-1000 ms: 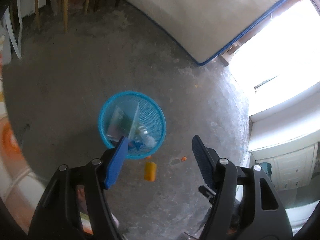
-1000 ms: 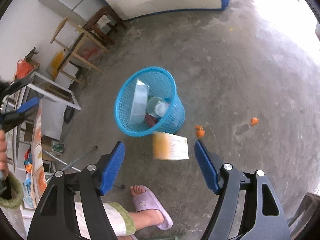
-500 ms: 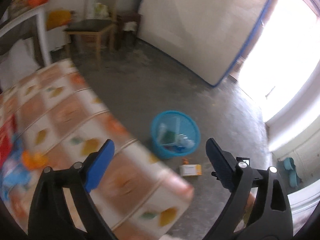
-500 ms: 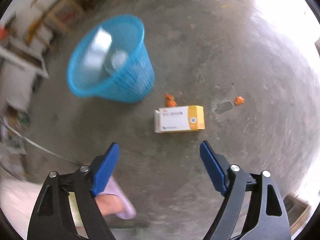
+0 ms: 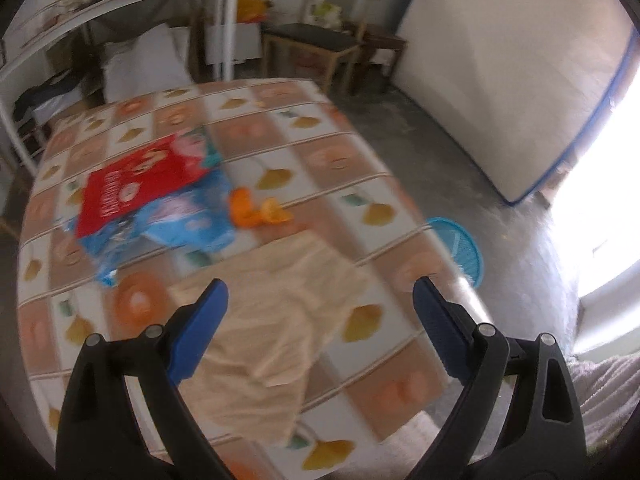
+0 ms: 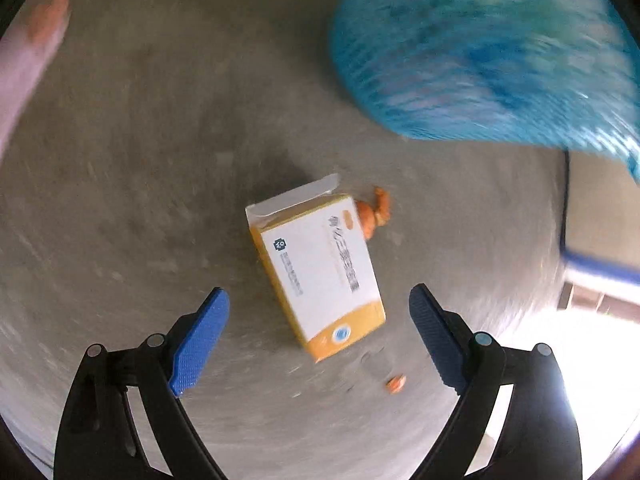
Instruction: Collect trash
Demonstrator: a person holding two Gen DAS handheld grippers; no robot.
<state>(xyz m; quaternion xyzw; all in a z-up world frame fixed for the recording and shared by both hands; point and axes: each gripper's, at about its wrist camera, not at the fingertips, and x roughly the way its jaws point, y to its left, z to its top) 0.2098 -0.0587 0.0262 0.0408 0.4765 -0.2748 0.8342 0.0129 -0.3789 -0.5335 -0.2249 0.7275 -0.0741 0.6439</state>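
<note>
In the right wrist view an orange and white carton (image 6: 320, 268) lies on the concrete floor, just below the blue mesh waste basket (image 6: 480, 52). My right gripper (image 6: 318, 316) is open and empty, low over the carton, jaws either side of it. Orange peel bits (image 6: 374, 212) lie beside the carton. In the left wrist view my left gripper (image 5: 320, 312) is open and empty above a table (image 5: 340, 160) with a tiled cloth. On it lie a red packet (image 5: 136, 184), a blue wrapper (image 5: 184, 220), orange peel (image 5: 256, 210) and a beige cloth (image 5: 276, 320). The basket (image 5: 460, 244) shows past the table edge.
A wooden chair (image 5: 316, 48) and a white metal shelf frame (image 5: 120, 20) stand behind the table. A large white board (image 5: 520, 60) leans on the wall. A small peel scrap (image 6: 396, 384) lies near my right fingertip. A pink slipper (image 6: 28, 60) blurs at upper left.
My left gripper swung up from the floor and basket to over the table. My right gripper dropped toward the floor and closed in on the carton, which fell beside the basket.
</note>
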